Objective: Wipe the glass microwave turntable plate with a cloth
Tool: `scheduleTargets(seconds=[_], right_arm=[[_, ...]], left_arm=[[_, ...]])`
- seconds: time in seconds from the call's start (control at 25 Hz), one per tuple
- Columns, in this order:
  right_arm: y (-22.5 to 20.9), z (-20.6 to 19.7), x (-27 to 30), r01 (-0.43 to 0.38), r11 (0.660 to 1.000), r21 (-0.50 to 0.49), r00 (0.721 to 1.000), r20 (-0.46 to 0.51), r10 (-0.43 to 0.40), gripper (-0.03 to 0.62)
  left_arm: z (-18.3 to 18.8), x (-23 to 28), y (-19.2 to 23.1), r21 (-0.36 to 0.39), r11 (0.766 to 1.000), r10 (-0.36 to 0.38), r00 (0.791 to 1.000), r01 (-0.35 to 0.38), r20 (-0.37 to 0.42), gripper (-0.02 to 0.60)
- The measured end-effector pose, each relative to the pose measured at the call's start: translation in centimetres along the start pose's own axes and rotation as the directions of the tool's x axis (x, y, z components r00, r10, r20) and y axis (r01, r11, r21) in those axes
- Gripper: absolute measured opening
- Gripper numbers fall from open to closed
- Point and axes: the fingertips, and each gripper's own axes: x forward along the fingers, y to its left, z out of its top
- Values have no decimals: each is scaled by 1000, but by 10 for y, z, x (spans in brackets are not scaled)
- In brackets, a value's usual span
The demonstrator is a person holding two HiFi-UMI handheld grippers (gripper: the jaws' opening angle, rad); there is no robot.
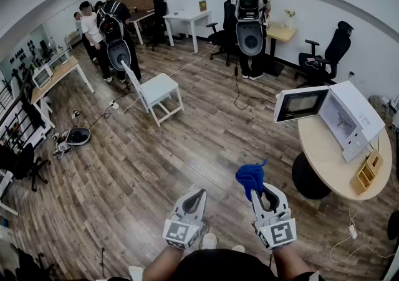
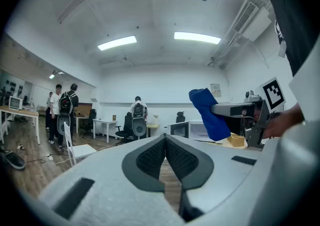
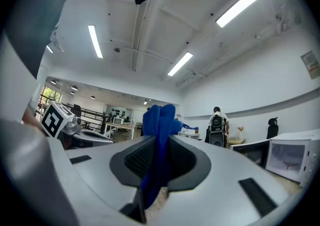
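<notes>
At lower centre, the right tool (image 1: 257, 191) grips a crumpled blue cloth (image 1: 251, 177) and the left tool (image 1: 197, 195) is closed, empty; wiping looks unstarted, the white microwave (image 1: 352, 118) standing open on the round beige counter (image 1: 324, 149) at right, well apart, its glass plate indiscernible.

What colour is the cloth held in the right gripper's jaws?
The cloth is blue, clearest in the right gripper view.
</notes>
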Motion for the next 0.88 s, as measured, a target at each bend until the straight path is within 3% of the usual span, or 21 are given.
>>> scheduleTargets(seconds=[0.4,0.88], right_arm=[[10,1,12,-2,1000,-3,1000,-6,2,66],[25,1,63,38,995,88,999,13,-40,72]], left_arm=[[3,-2,16,-8,1000,-9,1000,9,4,6],[1,4,67,-7,998,-60,998,60,21,6]])
